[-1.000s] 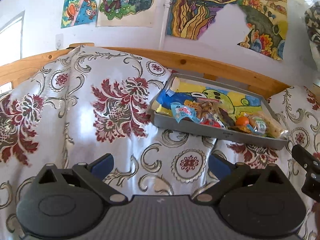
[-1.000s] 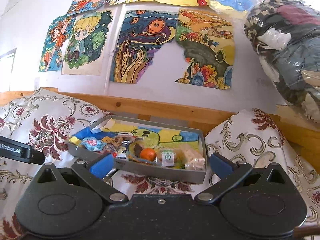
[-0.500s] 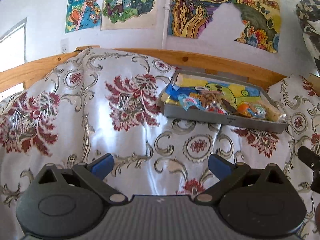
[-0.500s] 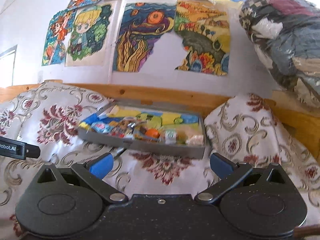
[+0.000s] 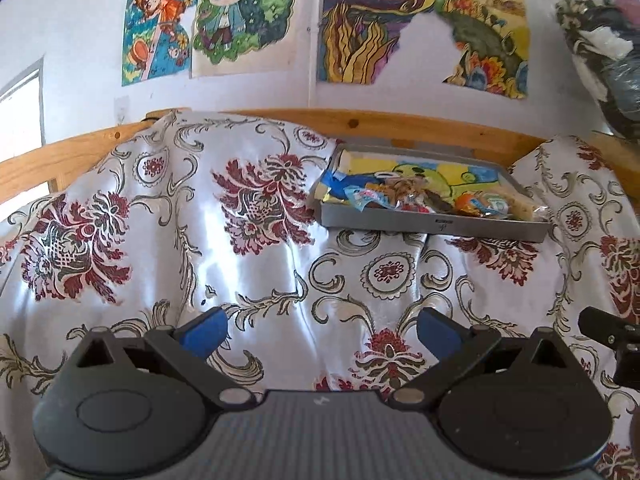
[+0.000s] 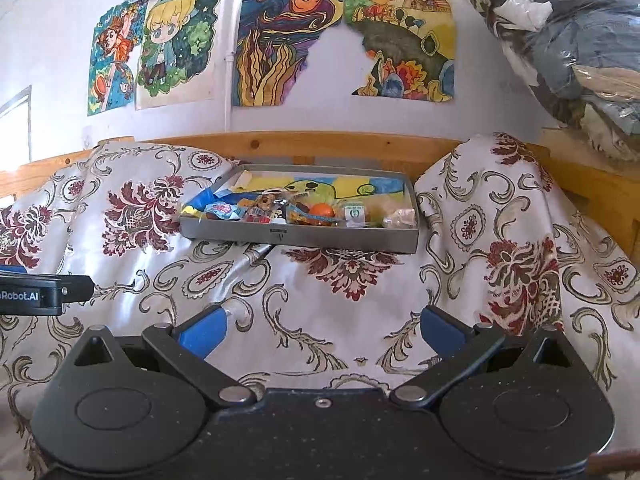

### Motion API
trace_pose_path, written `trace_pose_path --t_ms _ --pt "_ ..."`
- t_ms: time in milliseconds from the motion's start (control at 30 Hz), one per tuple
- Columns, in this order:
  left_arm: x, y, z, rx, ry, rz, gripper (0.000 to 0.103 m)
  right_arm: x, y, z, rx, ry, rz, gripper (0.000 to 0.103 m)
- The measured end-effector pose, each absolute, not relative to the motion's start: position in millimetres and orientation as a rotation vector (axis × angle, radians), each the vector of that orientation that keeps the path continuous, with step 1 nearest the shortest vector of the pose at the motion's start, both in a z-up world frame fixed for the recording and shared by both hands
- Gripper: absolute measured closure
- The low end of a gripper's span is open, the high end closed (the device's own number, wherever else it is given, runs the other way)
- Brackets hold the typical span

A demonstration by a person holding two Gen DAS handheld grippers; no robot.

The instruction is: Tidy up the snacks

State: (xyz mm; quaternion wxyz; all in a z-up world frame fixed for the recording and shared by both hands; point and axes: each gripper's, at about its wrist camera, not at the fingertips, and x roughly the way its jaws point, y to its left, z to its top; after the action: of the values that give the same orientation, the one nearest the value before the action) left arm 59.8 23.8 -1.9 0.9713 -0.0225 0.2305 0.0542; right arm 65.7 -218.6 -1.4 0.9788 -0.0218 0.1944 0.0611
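Both grippers have drawn back from the grey tray (image 6: pixel 298 237) over the last second, so it now sits smaller and farther off in each wrist view than it did before. That tray rests on the flowered silvery cloth (image 5: pixel 256 264) close to the wooden rail (image 6: pixel 320 142) at the back, and it holds the snacks (image 6: pixel 280 210) crowded along its near side: a blue wrapper (image 6: pixel 202 200) at the left end, an orange round piece (image 6: pixel 322 211) about the middle, a small green-and-white packet (image 6: pixel 354 213) beside it, and a pale clear-wrapped piece (image 6: pixel 400 216) at the right end. A bright drawing lines the tray floor behind them. The left gripper (image 5: pixel 320 330) hangs over bare cloth well short of the tray, its blue-tipped fingers (image 5: pixel 202 330) spread wide with nothing between them. The right gripper (image 6: pixel 320 330) is likewise released, its fingers (image 6: pixel 442 328) parted over the cloth and empty. In the right wrist view the side of the left tool shows at the left edge. Coloured drawings (image 6: pixel 280 40) are stuck on the white wall above the rail, and a plastic-wrapped bundle of clothes (image 6: pixel 568 40) is stacked at the upper right.
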Motion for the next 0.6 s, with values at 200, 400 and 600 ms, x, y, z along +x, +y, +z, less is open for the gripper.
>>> trace_pose_path --t_ms 200,400,600 --pt "51.1 28.7 -4.7 -0.039 0.472 0.11 0.0 55.4 -217.2 -0.6 -0.041 0.382 0.125 0.001" --pt "46.5 31.7 -8.0 -0.021 0.486 0.109 0.001 49.2 -214.6 1.3 -0.048 0.348 0.135 0.001" --pt "43.9 26.1 -9.3 0.027 0.484 0.098 0.001 51.8 -212.2 -0.9 -0.053 0.364 0.143 0.001"
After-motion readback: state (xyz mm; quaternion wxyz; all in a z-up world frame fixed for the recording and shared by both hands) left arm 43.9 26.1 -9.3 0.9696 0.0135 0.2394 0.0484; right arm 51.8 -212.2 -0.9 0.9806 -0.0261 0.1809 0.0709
